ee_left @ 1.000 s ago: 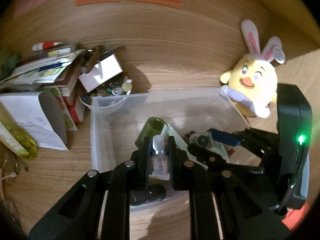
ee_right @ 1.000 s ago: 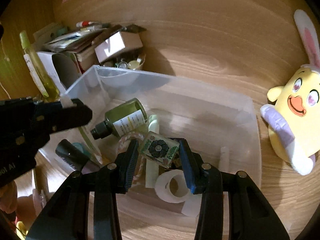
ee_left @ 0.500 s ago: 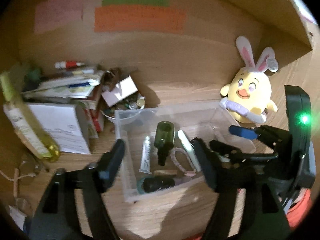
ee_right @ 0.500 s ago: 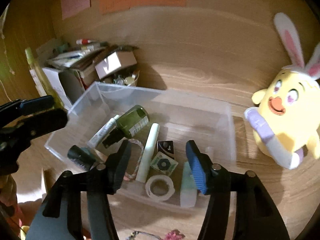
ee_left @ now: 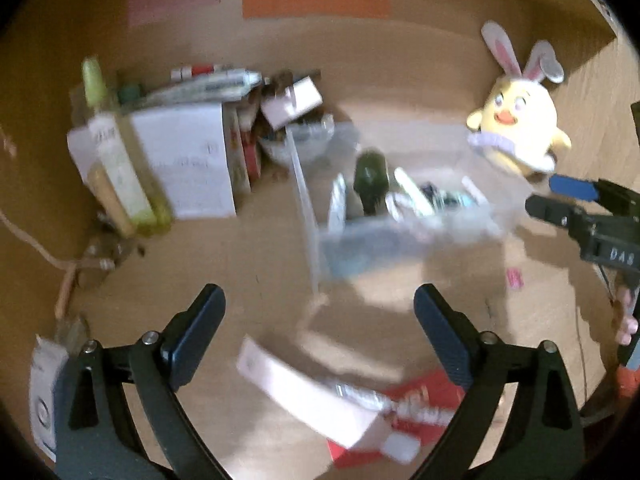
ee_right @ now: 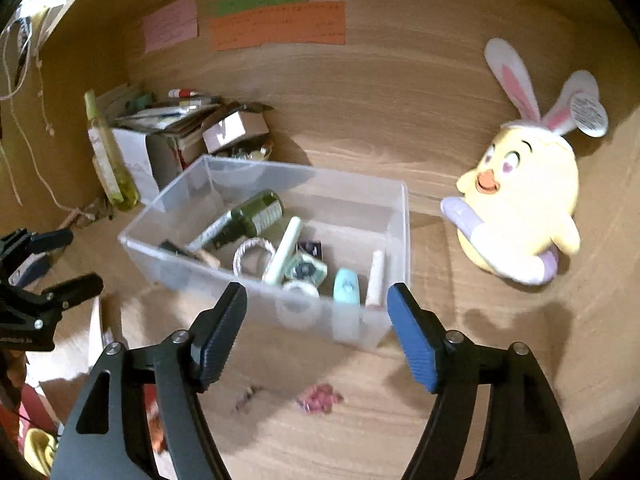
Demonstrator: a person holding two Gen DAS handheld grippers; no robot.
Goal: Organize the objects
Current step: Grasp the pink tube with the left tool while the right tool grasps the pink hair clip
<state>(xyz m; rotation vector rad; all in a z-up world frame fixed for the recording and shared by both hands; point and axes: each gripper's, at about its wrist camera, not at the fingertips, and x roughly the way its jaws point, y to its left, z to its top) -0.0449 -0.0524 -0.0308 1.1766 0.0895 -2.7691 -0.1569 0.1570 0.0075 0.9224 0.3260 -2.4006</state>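
Landmark: clear plastic bin (ee_right: pixel 384 216), standing on the wooden table (ee_right: pixel 400 128)
Left tongs (ee_left: pixel 320 320): jaws spread wide, nothing between them; they hang in front of the bin, over bare table and a white-and-red packet (ee_left: pixel 352 404); this view is blurred
Right tongs (ee_right: pixel 316 316): jaws wide apart, holding nothing; the tips sit just in front of the bin's near wall
Inside the bin: a dark green bottle (ee_right: pixel 252 216) lying on its side toward the left back, a pale green tube (ee_right: pixel 286 248) beside it, a rope ring (ee_right: pixel 252 252), a small patterned packet (ee_right: pixel 306 270), a tape roll (ee_right: pixel 298 300) against the near wall, a light blue item (ee_right: pixel 346 288) and a white stick (ee_right: pixel 376 276) at the right end
Right of the bin: yellow plush chick (ee_right: pixel 524 204) with bunny ears, apart from it
Left of and behind the bin: pile of boxes and papers (ee_right: pixel 172 128), with a tall yellow-green bottle (ee_right: pixel 106 156) upright at its left
In front of the bin: small pink scrap (ee_right: pixel 318 398) on the table
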